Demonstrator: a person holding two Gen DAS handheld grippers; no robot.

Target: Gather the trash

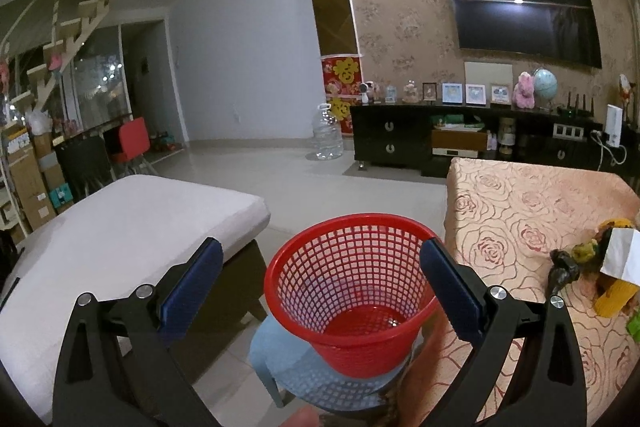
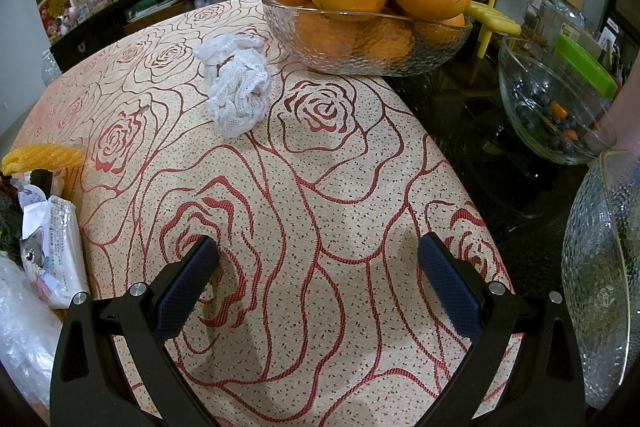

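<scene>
A crumpled white net wrapper (image 2: 237, 87) lies upper centre on the bench (image 2: 320, 227), just beside the orange bowl (image 2: 368, 43). The right gripper (image 2: 318, 281), jaws released and empty, should descend squarely over it. The left gripper (image 1: 322, 283), jaws likewise spread, frames the red basket (image 1: 352, 291).

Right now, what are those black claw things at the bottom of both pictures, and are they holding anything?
They are grabbing tools a person holds, one per hand, each carrying a camera. The left gripper looks at an empty red basket standing on a blue stool. The right gripper looks down at the rose tablecloth, where a crumpled white net lies near a glass bowl of oranges. Both pairs of fingers are spread open, holding nothing.
</scene>
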